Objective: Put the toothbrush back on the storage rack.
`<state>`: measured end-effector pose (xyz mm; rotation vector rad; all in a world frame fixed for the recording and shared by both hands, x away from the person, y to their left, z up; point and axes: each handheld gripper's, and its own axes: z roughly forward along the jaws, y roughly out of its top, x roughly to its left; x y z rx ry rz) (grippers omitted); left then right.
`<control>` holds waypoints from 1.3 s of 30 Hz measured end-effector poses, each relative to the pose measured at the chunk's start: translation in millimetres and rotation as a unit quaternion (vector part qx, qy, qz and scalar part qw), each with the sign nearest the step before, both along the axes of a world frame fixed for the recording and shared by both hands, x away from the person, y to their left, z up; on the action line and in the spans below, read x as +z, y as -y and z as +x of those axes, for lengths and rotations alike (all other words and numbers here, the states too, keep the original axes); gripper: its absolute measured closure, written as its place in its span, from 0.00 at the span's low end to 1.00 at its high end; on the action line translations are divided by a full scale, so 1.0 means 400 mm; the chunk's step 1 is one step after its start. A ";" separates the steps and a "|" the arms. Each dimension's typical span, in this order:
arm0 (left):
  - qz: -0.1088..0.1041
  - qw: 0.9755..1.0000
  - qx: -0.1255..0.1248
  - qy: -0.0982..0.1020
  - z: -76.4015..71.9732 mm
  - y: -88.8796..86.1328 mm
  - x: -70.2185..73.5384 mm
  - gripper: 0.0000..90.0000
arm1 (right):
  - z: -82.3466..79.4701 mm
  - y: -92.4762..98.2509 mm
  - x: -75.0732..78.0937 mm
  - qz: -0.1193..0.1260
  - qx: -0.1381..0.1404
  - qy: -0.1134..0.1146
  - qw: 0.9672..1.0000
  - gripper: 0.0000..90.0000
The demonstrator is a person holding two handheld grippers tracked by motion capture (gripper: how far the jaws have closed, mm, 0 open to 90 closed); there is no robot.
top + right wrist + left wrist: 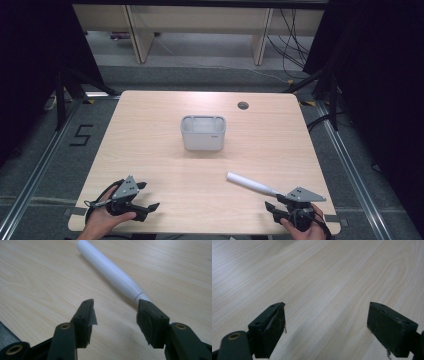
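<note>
A lab recording bay: black curtains (pixel 30 60) hang at nine and three o'clock, loose cables (pixel 292 45) trail at one o'clock, and a taped floor number (pixel 81 135) sits beside the pale desk (pixel 150 150).

Two black handheld grippers (pixel 150 197) (pixel 272 210), grey three-cornered top plates, brass-ringed screw holes, worn fingers (pixel 274 327).

table (pixel 150 150): light wood | grey bin (pixel 202 134): centre, upright
</note>
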<state>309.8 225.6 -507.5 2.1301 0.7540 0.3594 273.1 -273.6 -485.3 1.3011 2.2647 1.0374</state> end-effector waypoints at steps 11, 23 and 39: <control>0.001 1.000 -0.002 -0.001 0.000 0.000 0.000 0.17 | 0.007 0.002 -0.004 -0.001 0.007 0.002 1.000 0.54; 0.004 1.000 -0.002 0.000 0.001 0.000 0.000 0.17 | 0.017 0.001 -0.006 -0.014 0.012 -0.004 1.000 0.84; -0.010 1.000 -0.001 -0.006 0.000 0.004 -0.004 0.17 | 0.046 0.016 -0.025 -0.063 -0.001 -0.014 0.998 0.96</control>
